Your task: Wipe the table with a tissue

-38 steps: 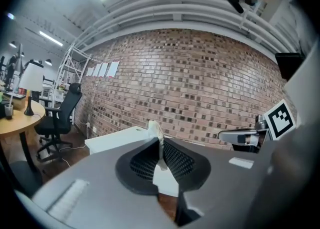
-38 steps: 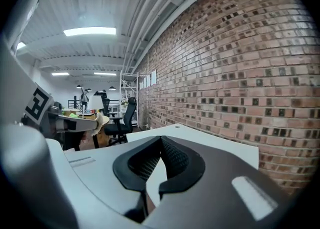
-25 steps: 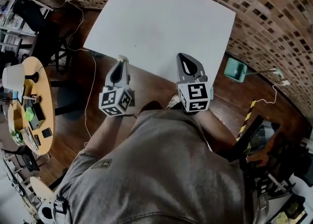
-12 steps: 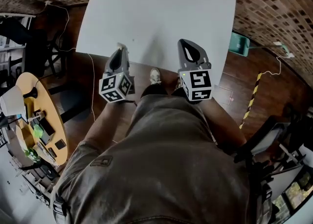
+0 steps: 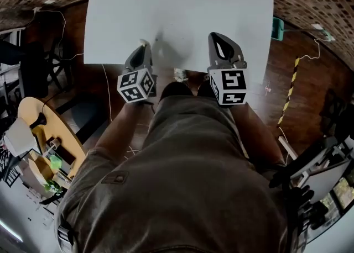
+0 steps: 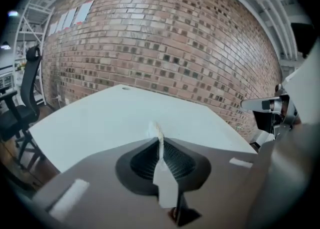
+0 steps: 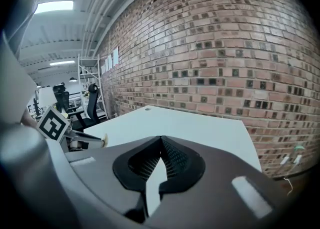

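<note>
The left claw (image 5: 145, 47) is clamped narrow on the tissue (image 6: 158, 134), a thin white strip pinched between its jaws and poking out past their tips. A second ago this claw hung over the wooden floor (image 5: 94, 89), short of the white worktop (image 5: 182, 3), which lay farther off and askew. Now the person has stepped up: the worktop sits square ahead and the tissue's tip has reached its near edge. To the right, the right claw (image 7: 161, 143) has come forward alongside, its jaws pressed together on nothing, its tip also over the near edge. The approach looks finished and the wiping not yet begun. The tissue appears to be held above the surface, so it likely needs lowering onto it next.
</note>
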Motion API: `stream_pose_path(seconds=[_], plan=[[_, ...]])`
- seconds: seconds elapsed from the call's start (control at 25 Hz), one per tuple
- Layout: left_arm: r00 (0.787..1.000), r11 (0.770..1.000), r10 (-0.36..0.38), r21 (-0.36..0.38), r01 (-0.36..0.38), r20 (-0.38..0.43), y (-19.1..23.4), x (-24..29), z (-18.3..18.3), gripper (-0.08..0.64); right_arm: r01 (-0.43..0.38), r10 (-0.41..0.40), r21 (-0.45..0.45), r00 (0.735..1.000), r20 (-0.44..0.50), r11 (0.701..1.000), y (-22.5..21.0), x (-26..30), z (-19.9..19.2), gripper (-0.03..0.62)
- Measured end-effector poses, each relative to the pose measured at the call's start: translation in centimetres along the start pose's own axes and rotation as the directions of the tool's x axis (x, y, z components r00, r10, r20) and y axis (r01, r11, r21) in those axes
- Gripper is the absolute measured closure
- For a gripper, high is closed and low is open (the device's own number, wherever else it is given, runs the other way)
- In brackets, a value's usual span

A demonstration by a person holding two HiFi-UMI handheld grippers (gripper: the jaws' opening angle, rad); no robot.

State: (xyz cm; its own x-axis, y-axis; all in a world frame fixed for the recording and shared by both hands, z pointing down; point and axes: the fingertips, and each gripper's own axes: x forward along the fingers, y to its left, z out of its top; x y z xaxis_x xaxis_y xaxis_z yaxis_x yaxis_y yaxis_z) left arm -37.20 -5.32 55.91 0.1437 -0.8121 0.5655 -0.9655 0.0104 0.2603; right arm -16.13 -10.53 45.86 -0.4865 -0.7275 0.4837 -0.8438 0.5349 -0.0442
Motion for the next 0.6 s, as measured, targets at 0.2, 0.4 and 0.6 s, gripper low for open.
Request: stream_pose_path(seconds=[0.2,0.4,0.6], plan=[[0.998,1.000,0.009,-0.017,-0.010,-0.062,0.7,1.3,-1.3,0.532,0.000,0.000,-0.005,0.999,-0.033,1.000,-0.2,0.6,-0.8,0.578],[0.992,1.000,0.016,-0.008,-0.017,-0.123,0.2,2.7,-2.0,0.532,-0.015,0.015,0.007,0.999,-0.045,1.000,-1.1,1.3,-0.6,0.578],[0.984,0.999,0.040,0.005,-0.040,-0.174,0.4,3.6,-2.8,0.531,-0.027,0.028,0.015,0.998,-0.059,1.000,-1.9,1.8,-0.9,0.578]])
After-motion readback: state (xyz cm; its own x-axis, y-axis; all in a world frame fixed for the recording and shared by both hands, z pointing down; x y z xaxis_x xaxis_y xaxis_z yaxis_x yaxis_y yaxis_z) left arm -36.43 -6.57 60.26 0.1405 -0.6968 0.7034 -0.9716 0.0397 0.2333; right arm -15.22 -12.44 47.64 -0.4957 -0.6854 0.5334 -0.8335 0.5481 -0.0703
